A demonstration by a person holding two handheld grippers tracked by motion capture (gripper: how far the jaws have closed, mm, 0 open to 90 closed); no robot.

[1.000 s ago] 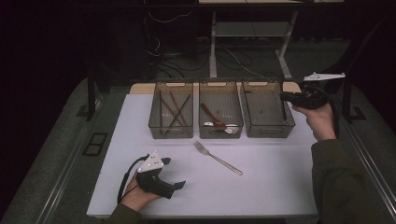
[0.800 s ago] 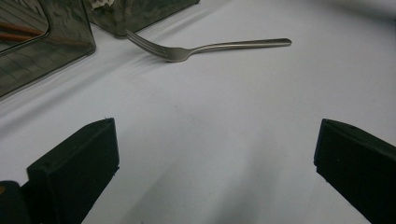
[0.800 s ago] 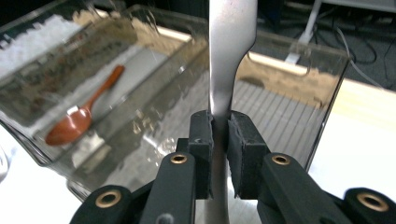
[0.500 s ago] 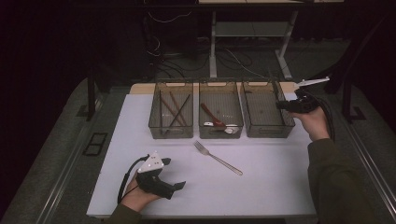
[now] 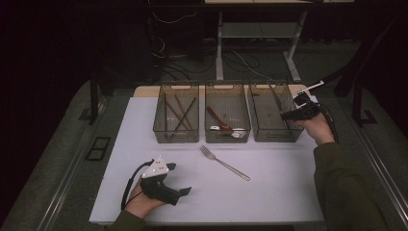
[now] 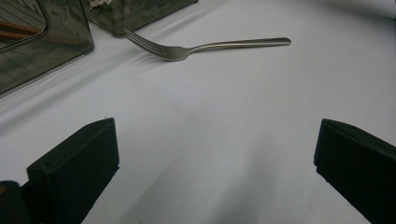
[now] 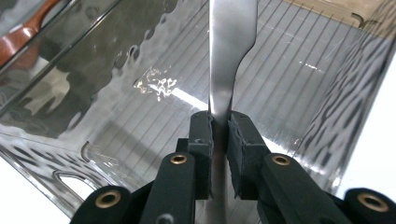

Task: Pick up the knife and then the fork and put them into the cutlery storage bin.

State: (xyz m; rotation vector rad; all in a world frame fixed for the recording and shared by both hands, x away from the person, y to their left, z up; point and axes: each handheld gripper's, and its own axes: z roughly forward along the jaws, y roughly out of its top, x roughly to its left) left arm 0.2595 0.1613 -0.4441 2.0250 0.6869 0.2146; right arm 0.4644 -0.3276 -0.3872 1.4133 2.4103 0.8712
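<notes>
Left gripper (image 5: 185, 191) low near the table's front edge, held in the left hand (image 5: 142, 202), jaws spread wide apart with nothing between them, pointing across the surface. Right gripper (image 7: 219, 140) out at the far right, gripped by the right hand (image 5: 317, 127), forearm in a dark sleeve reaching forward; jaws pressed together, pads clamped on a flat metal handle, aimed leftward and slightly down.

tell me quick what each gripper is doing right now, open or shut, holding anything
Left gripper: open, nothing between the jaws, resting low over the white table.
Right gripper: shut on a metal utensil handle, over the right-hand bin.
</notes>
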